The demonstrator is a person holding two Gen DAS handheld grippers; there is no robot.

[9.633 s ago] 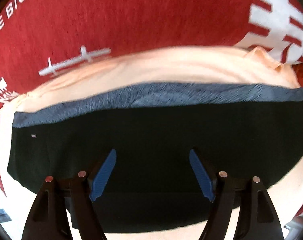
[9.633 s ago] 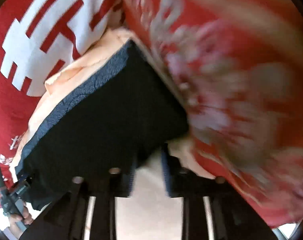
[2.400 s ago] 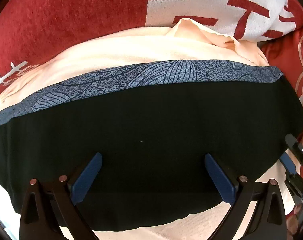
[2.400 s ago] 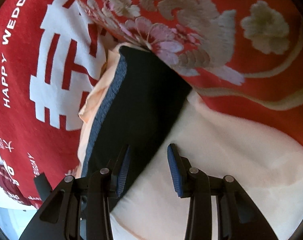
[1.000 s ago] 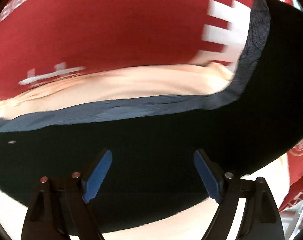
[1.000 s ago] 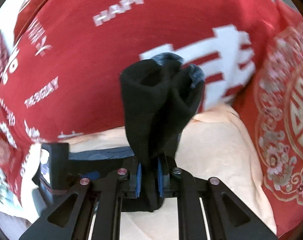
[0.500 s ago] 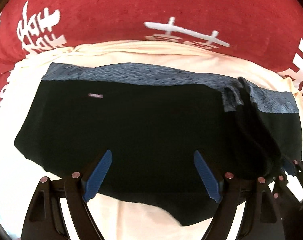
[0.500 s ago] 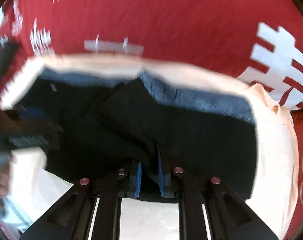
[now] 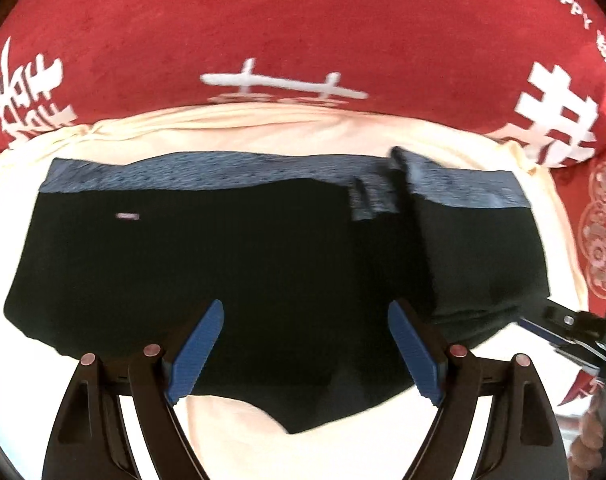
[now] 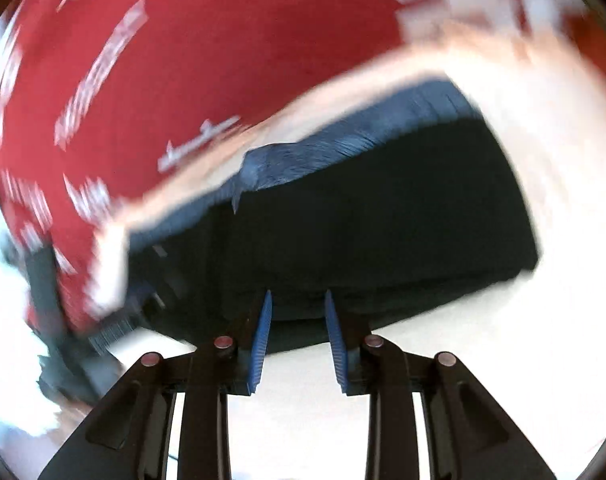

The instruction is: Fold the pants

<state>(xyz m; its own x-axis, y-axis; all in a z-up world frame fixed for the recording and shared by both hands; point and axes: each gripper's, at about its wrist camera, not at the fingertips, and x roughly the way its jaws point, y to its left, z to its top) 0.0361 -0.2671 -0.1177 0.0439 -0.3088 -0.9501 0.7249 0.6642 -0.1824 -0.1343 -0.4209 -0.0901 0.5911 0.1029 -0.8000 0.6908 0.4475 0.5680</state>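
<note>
Red bedding [image 9: 303, 28] backs a cream sheet [image 9: 239, 432] bearing black pants [image 9: 263, 264]; left gripper [image 9: 307, 348] gapes above them, right gripper [image 9: 559, 336] at four o'clock. Right wrist view, blurred: jaws opening, nothing pinched, pants [image 10: 383, 216] at twelve o'clock.

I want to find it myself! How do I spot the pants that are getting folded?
Start at the big red blanket with white lettering, then the pale cream cloth spread over it. On that cloth lie the black fabric pants, the only dark thing there, edged by a blue-grey patterned waistband.
</note>
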